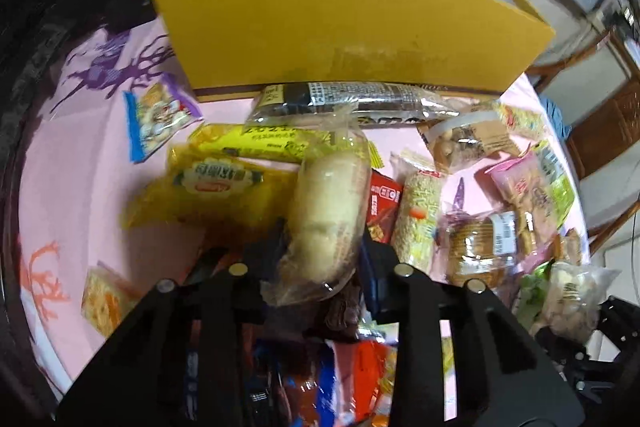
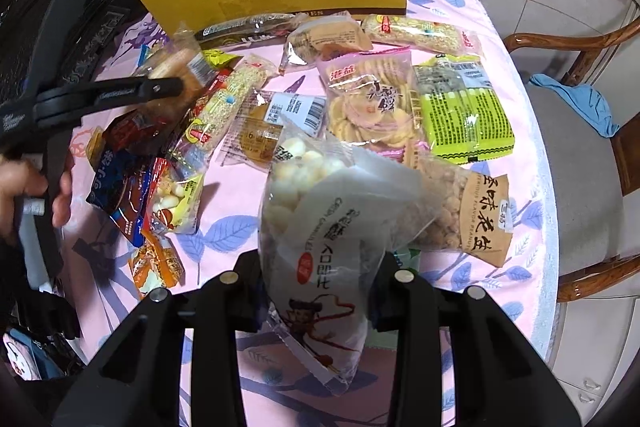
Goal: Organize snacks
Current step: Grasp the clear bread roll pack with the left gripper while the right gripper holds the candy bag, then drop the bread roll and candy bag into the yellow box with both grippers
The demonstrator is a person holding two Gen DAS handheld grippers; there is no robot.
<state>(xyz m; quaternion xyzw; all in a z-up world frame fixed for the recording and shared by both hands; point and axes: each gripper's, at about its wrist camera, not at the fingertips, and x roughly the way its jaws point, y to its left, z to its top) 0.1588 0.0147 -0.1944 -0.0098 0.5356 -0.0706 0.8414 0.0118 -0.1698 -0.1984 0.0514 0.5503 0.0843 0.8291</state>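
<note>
L grip (image 1: 320, 247): I've got it clamped on the bread roll bag (image 1: 326, 211), long axis pointing fwd at the yellow box (image 1: 344, 27).
R grip (image 2: 316, 291): pinching the white-puff bag (image 2: 320, 211), lifted over the table.
Box: straight ahead of L, nearer L than R; I'd drop L's first.

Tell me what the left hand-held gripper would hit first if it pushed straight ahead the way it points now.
Most likely the front wall of the yellow box. The left hand-held gripper, shut on a bread bag, seems raised above the snacks, but depth is unclear; if lower, the dark packet comes first.
</note>
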